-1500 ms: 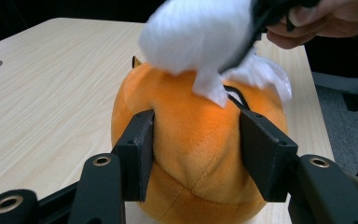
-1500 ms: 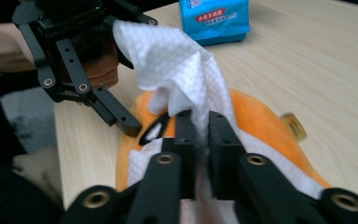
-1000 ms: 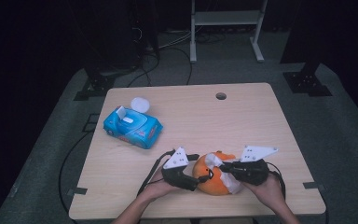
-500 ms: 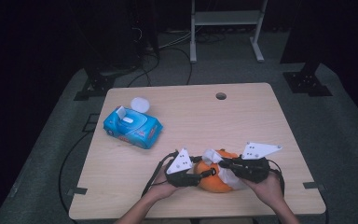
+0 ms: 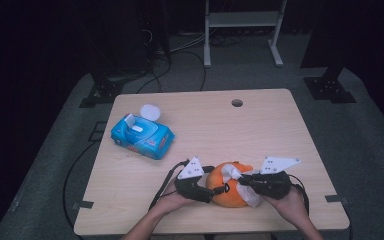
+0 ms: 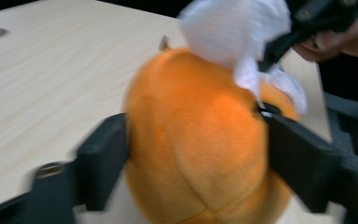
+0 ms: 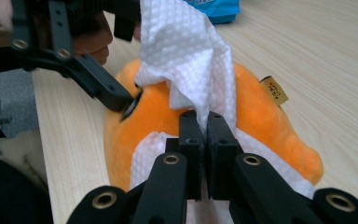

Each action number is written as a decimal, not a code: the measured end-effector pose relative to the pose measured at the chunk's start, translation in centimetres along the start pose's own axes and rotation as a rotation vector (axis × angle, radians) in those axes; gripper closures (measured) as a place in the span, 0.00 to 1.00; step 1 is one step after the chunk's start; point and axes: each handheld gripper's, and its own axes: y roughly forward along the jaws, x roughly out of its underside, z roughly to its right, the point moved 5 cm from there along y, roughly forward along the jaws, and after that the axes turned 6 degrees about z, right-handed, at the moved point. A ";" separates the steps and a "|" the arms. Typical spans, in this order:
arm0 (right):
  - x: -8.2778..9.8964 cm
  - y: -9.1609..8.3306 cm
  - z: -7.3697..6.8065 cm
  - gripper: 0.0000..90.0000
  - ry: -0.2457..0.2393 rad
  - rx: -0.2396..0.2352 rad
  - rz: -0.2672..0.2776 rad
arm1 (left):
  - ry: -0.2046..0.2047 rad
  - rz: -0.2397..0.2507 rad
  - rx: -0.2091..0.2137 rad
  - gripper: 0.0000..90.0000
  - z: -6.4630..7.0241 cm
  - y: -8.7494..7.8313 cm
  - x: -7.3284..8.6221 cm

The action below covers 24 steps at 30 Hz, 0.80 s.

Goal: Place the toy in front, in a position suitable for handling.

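Right tool [image 7: 204, 140] is clenched on white wipe [image 7: 186, 56] draped over orange plush toy [image 5: 230, 187] at bench [image 5: 220, 125] front edge, left tool [image 5: 207, 192] clamping toy w/ jaws just reopened slightly; wiping step judged underway, next stroke requiring toy held steady.

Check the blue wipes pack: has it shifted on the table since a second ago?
No. The blue wipes pack lies at the same spot beside the white lid, left of the table's round hole.

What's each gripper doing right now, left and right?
Left gripper: jaws, just reopening slightly, clamp the orange plush toy.
Right gripper: shut on the white wipe.
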 end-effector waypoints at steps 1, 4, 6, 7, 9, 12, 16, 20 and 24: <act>-0.3 0.0 0.0 0.96 -0.011 0.001 0.007 | 0.015 0.001 0.003 0.39 0.1 0.0 -0.1; -1.4 0.0 -0.5 0.96 -0.017 -0.004 0.070 | 0.076 0.026 0.014 0.47 0.6 0.0 -0.2; -2.0 0.3 -0.9 0.96 -0.052 0.005 0.087 | 0.121 0.028 0.016 0.48 1.0 0.0 -0.3; -2.1 0.3 -1.0 0.96 -0.057 0.008 0.082 | 0.129 0.025 0.016 0.49 1.0 -0.1 -0.3; -1.7 0.3 -0.7 0.96 -0.046 0.009 0.076 | 0.115 0.026 0.022 0.48 0.8 -0.2 -0.3; -0.9 -0.1 0.6 0.96 -0.010 0.029 0.059 | 0.076 0.032 0.019 0.43 0.4 -0.4 -0.2; 0.0 -0.1 0.9 0.96 0.034 0.013 0.045 | 0.006 0.038 -0.021 0.20 -0.1 -0.2 -0.5; -0.2 0.4 -0.3 0.96 0.013 -0.022 0.027 | -0.030 0.012 0.013 0.14 -0.1 0.0 -0.1; -0.6 0.7 -1.3 0.96 -0.001 -0.037 0.039 | 0.047 0.001 0.024 0.30 0.6 0.0 -0.2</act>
